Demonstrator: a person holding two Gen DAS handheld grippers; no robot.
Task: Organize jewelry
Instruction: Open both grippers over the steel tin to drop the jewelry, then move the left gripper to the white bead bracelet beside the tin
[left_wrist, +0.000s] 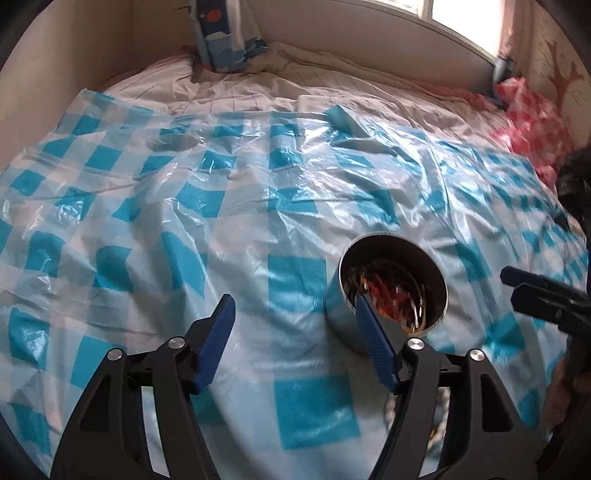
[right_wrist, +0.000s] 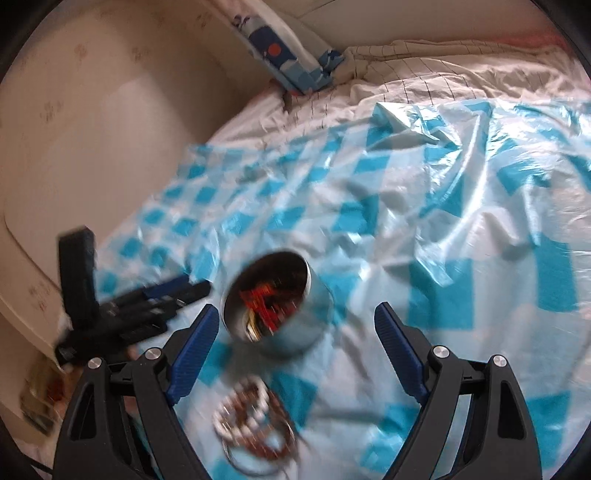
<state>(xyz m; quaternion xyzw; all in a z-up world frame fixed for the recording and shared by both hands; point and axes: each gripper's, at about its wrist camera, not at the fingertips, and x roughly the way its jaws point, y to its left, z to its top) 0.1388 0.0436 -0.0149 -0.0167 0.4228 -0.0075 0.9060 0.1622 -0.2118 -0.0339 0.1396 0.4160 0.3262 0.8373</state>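
Both grippers stand with their blue-padded jaws spread wide and nothing between them. From the left wrist view, the left gripper fills the bottom of the frame; its right finger crosses in front of the near rim of a round metal tin, though I cannot tell whether it touches the tin. The right gripper pokes in at the right edge of that frame, well apart from the tin.

The tin sits open-topped on a crinkled plastic sheet checked in blue and white, spread over a pale bed cover. It is shiny and cylindrical, dark inside, and holds a tangle of jewelry in red, orange and gold; motion blur hides the separate pieces.

From the right wrist view, the right gripper frames the lower middle of the picture, and the tin lies between its finger tips, tilted toward the camera by the lens, red strands showing inside. Lower in that frame, just below the tin, a heap of bracelets rests on the sheet: white beads, brownish beads and a thin metal bangle, all blurred. The left gripper shows at the left, near the tin.

A blue patterned pillow leans in the upper part of the frame.
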